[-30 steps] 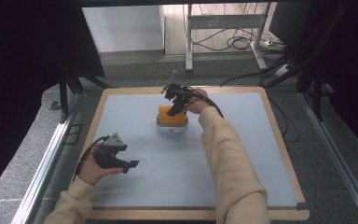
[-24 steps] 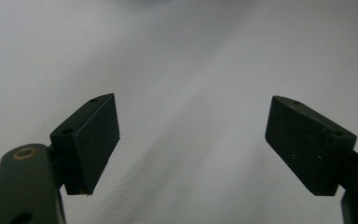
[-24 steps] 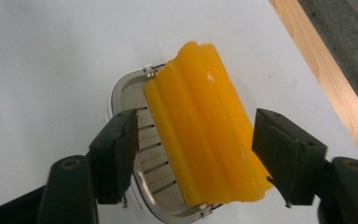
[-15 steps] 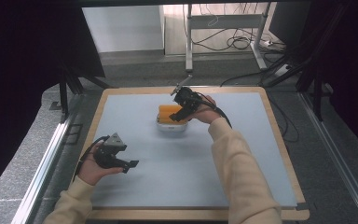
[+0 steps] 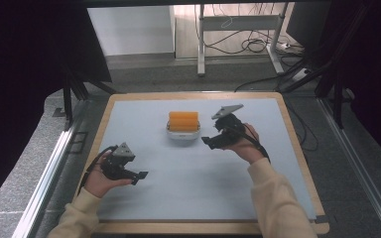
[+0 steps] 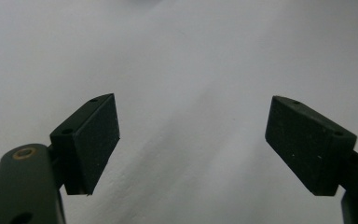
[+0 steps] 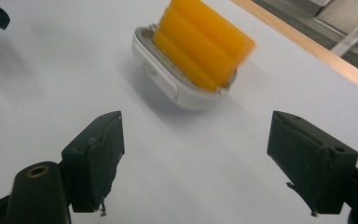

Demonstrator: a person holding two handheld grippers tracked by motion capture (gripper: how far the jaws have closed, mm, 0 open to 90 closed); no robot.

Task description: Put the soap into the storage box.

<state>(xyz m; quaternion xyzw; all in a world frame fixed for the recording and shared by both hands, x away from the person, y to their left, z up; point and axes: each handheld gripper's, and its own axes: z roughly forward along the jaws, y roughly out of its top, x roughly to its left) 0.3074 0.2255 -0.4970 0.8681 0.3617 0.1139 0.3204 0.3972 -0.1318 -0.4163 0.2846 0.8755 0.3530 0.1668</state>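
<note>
Table [image 5: 144, 198]: pale blue mat in a wooden frame, bare apart from one item near the middle of the far half.

Dish [image 5: 182, 135]: small, white, shallow. An orange block [image 5: 183, 119] sits in it, ribbed along its top, overhanging the rim in the right gripper view; the block is blurred there, so whether it lies flat or slightly tipped is hard to say.

Right gripper [image 5: 213, 143]: just to the right of the dish, not touching it. Its jaws have just been opening and now stand spread with nothing between them, block and dish lying ahead of the pads [image 7: 95, 158].

Left gripper [image 5: 138, 175]: near the table's left front, well apart from the dish, jaws spread over bare mat.

Step in hand looks like letting go and backing off. Done well: draw the right gripper away level, jaws wide, clear of the rim so the dish does not slide.
</note>
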